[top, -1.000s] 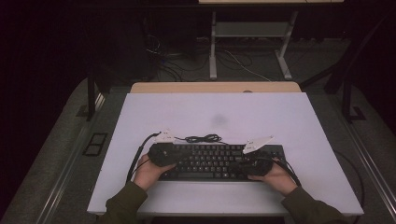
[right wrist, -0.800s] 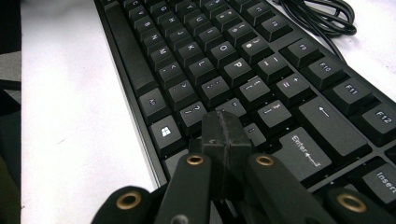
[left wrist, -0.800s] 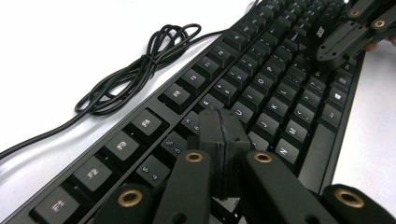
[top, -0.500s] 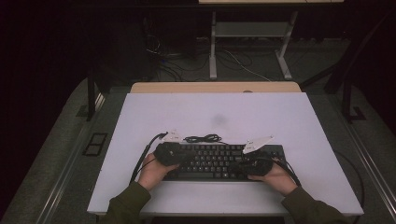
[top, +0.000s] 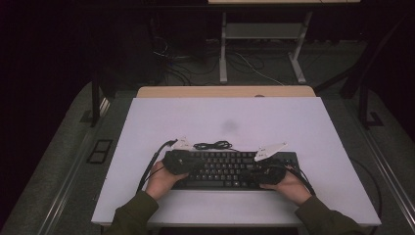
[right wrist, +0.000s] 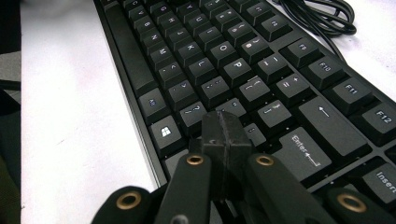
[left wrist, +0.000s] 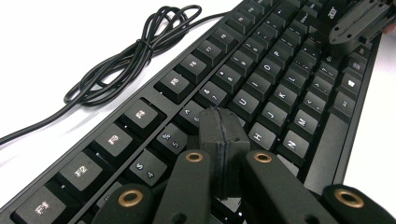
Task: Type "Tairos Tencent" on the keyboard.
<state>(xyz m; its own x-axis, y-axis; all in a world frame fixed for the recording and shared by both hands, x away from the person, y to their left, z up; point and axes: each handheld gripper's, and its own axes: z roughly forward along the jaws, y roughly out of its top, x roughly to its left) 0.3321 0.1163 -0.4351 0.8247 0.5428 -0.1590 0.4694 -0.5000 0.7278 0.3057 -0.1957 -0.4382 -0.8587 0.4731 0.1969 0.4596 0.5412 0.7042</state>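
Note:
A black keyboard (top: 222, 169) lies near the front of the white table (top: 230, 117). Its black cable (top: 213, 145) lies coiled just behind it. My left gripper (top: 192, 165) hovers over the keyboard's left end, jaws pressed together with nothing between them. In the left gripper view its closed tip (left wrist: 223, 133) sits low over the keys (left wrist: 261, 88) around the number and letter rows; the right gripper (left wrist: 357, 21) shows at the far end. My right gripper (top: 254, 169) is over the keyboard's right end, also shut and empty; its tip (right wrist: 225, 130) sits above keys left of Enter (right wrist: 303, 149).
A wooden desk edge (top: 225, 91) adjoins the table's far side. Behind it stand a metal frame (top: 264, 34) and floor cables (top: 254, 68). Bare white table surface stretches behind and beside the keyboard. Both grippers' cables trail off toward the table's front edge.
The left hand and its gripper have shifted slightly rightward along the keyboard. The right hand has stayed where it was.

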